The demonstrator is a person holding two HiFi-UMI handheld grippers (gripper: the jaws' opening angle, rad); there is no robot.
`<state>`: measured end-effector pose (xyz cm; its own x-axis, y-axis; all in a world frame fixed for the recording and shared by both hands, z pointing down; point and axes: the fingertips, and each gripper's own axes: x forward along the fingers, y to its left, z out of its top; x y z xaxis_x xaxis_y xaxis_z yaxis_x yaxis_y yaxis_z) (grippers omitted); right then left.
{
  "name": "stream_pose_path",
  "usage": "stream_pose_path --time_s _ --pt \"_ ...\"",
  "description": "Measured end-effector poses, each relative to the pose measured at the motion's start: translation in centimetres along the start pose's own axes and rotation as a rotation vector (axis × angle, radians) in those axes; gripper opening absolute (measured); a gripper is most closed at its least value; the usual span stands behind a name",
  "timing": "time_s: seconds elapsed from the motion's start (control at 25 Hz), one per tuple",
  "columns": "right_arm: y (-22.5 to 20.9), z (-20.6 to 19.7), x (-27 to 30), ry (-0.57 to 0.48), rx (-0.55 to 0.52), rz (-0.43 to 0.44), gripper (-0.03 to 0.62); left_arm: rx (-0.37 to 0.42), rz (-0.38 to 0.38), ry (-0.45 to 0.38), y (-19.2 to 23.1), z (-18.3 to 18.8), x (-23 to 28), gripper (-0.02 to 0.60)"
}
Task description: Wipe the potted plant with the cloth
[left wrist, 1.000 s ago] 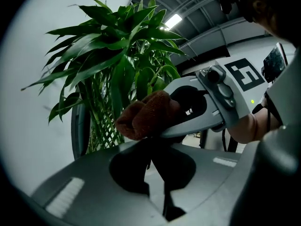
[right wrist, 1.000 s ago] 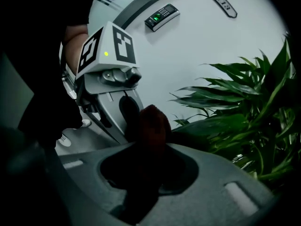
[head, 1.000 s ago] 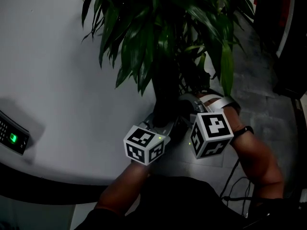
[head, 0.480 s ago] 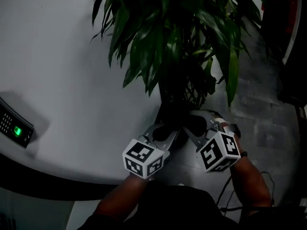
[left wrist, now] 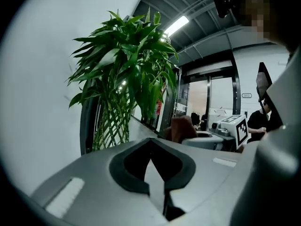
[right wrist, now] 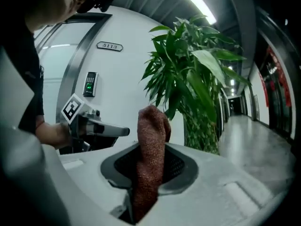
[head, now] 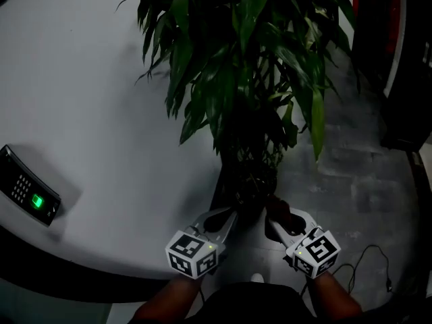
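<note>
The right gripper [right wrist: 149,175] is clamped on a reddish-brown cloth [right wrist: 153,131], whose free end stands up out of the jaws. The left gripper [left wrist: 151,172] has its jaws together with nothing between them. In the head view the two sit side by side at the bottom centre, the left gripper [head: 226,220] and the right gripper [head: 278,216] both pointing up the frame.

The potted plant [head: 250,79] lies straight ahead of them. Its bundle of thin stems [head: 251,171] rises between the two jaw tips, about as near to one as to the other, and the leaves fill the upper centre. Its long axis is upright. The pot itself is too dark to make out.

In the right gripper view the foliage [right wrist: 193,74] sits just right of the cloth and above it — so I judge the wipe calls for the right gripper to go up and rightward.
</note>
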<state>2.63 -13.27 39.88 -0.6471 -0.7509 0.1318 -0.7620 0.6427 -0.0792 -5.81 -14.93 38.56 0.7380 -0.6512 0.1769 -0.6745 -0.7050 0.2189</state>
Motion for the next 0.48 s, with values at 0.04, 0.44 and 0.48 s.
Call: stream_pose_path --time_s 0.04,0.44,0.48 --pt "0.4 -1.1 -0.5 0.015 0.034 -0.011 0.072 0.001 -0.006 -0.001 -0.3 0.0 -0.8 0.017" --pt "7.9 -4.0 -6.0 0.011 0.205 -0.094 0.072 -0.001 -0.018 -0.021 -3.1 -1.0 -9.1 0.017" --pt "8.5 -4.1 -6.7 0.003 0.212 -0.107 0.072 0.000 -0.018 -0.023 -3.4 -1.1 -9.9 0.017"
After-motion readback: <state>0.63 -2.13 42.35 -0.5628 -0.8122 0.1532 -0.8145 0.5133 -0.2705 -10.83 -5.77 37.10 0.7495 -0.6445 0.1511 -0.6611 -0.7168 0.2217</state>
